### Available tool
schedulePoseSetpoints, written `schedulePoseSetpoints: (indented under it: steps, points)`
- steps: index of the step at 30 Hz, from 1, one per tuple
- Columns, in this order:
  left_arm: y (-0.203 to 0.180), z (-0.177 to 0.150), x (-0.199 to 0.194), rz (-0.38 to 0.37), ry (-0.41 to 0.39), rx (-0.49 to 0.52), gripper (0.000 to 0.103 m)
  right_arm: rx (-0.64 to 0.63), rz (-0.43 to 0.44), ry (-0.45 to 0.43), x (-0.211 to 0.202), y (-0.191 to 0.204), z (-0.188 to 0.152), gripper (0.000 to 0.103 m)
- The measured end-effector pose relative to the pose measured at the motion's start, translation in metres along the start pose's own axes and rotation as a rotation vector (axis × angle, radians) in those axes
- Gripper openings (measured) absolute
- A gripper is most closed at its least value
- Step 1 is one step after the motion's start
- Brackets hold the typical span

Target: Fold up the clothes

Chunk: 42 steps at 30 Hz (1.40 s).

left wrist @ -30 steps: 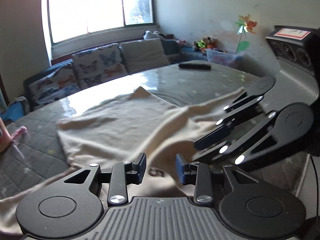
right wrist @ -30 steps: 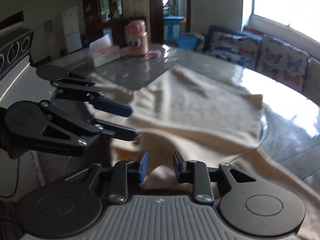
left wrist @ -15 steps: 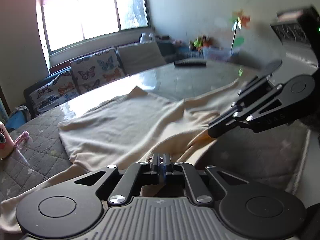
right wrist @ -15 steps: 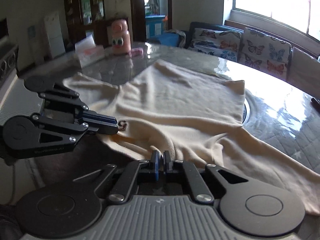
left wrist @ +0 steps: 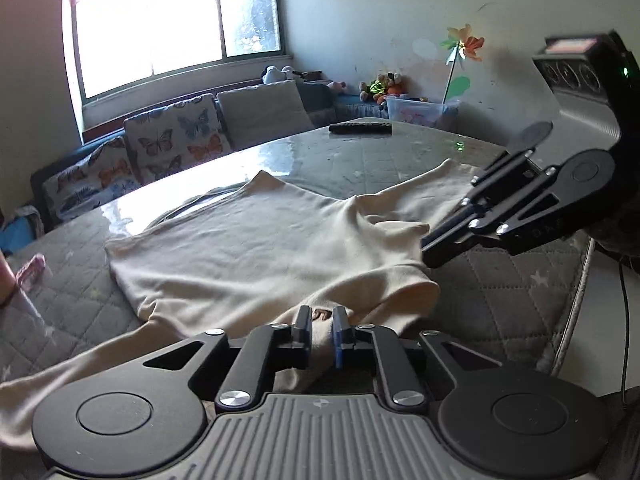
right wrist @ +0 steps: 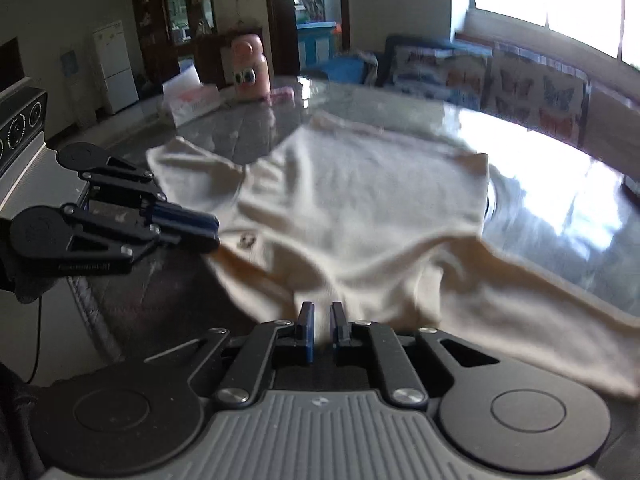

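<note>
A cream long-sleeved shirt (left wrist: 256, 248) lies spread on the table, also in the right wrist view (right wrist: 360, 208). My left gripper (left wrist: 322, 334) is shut on a fold of its near edge, cloth pinched between the fingers. My right gripper (right wrist: 321, 330) is shut on the same near edge further right, and it shows from the side in the left wrist view (left wrist: 430, 254). The left gripper shows from the side in the right wrist view (right wrist: 214, 232), at the collar with a small label (right wrist: 245, 241). The near edge is lifted off the table between both grippers.
The glass-topped table (left wrist: 360, 160) carries a black remote (left wrist: 360, 128) at its far side. A pink bottle with eyes (right wrist: 247, 68) and a white box (right wrist: 192, 100) stand at the far left. A sofa with butterfly cushions (left wrist: 172, 140) is behind the table.
Both grippers closed from open onto the shirt's near edge and now lift it slightly; the cloth between them has bunched and risen.
</note>
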<state>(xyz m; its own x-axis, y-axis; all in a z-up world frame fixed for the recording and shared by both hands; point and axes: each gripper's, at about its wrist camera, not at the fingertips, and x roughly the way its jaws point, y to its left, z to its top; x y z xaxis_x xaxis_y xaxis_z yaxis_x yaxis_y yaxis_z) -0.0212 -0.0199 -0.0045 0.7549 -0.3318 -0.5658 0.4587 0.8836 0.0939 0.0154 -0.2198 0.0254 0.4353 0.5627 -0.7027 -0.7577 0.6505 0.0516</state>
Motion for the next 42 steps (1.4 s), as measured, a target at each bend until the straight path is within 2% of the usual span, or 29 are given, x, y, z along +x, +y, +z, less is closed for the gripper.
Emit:
schedulePoseSetpoints:
  steps: [3, 6, 8, 9, 10, 11, 12, 18, 23, 25, 26, 27, 28, 31, 33, 34, 35, 38, 42]
  points:
    - [-0.007, -0.001, 0.01, 0.021, 0.003, 0.036, 0.032, -0.032, 0.018, 0.003, 0.01, 0.006, 0.003, 0.014]
    - [-0.013, -0.003, 0.019, 0.024, 0.017, 0.07, 0.033, -0.084, -0.007, 0.016, 0.025, 0.015, -0.002, 0.016]
    - [-0.014, -0.003, 0.023, 0.019, 0.025, 0.079, 0.019, -0.094, -0.014, 0.023, 0.031, 0.017, -0.004, 0.015]
    - [-0.014, -0.003, 0.024, 0.016, 0.027, 0.076, 0.006, -0.093, -0.015, 0.024, 0.031, 0.016, -0.004, 0.015]
    - [-0.013, -0.003, 0.025, 0.012, 0.028, 0.073, 0.005, -0.092, -0.017, 0.023, 0.031, 0.016, -0.004, 0.013]
    - [-0.01, -0.002, 0.022, 0.003, 0.019, 0.053, 0.004, -0.09, -0.025, 0.015, 0.03, 0.015, -0.004, 0.005]
    - [-0.007, 0.0, 0.02, -0.006, 0.01, 0.032, 0.003, -0.071, -0.023, 0.003, 0.026, 0.012, -0.003, 0.003]
    - [0.007, 0.003, 0.011, -0.043, -0.006, -0.057, 0.002, -0.008, 0.009, -0.023, 0.01, 0.0, -0.003, 0.002]
    - [0.001, -0.001, 0.01, -0.072, 0.003, -0.057, 0.002, -0.011, -0.01, -0.022, 0.009, 0.001, -0.006, 0.003]
    - [0.0, -0.002, 0.01, -0.078, 0.008, -0.059, 0.002, -0.029, -0.031, -0.033, 0.008, 0.002, -0.005, 0.007]
    - [0.0, -0.003, 0.011, -0.08, 0.01, -0.064, 0.002, -0.043, -0.028, -0.034, 0.01, 0.004, -0.004, 0.017]
    - [0.0, -0.003, 0.011, -0.083, 0.011, -0.069, 0.002, -0.057, -0.025, -0.036, 0.011, 0.007, -0.004, 0.031]
    - [0.001, -0.003, 0.011, -0.088, 0.012, -0.077, 0.002, -0.074, -0.022, -0.037, 0.013, 0.009, -0.003, 0.035]
    - [0.001, -0.003, 0.011, -0.088, 0.013, -0.08, 0.002, -0.137, -0.031, -0.03, 0.024, 0.018, -0.005, 0.035]
    - [0.001, -0.002, 0.01, -0.091, 0.01, -0.078, 0.002, -0.176, -0.046, -0.024, 0.034, 0.023, -0.008, 0.03]
    - [0.001, -0.003, 0.01, -0.092, 0.013, -0.076, 0.003, -0.175, -0.052, -0.022, 0.035, 0.023, -0.007, 0.024]
    - [0.001, -0.003, 0.011, -0.093, 0.016, -0.074, 0.003, -0.171, -0.056, -0.021, 0.036, 0.022, -0.007, 0.01]
    - [0.003, -0.002, 0.01, -0.096, 0.018, -0.067, 0.003, -0.11, -0.032, -0.031, 0.029, 0.013, -0.005, 0.005]
    - [0.012, 0.011, 0.001, -0.082, -0.03, -0.077, 0.005, -0.088, -0.004, -0.005, 0.019, 0.006, -0.008, 0.004]
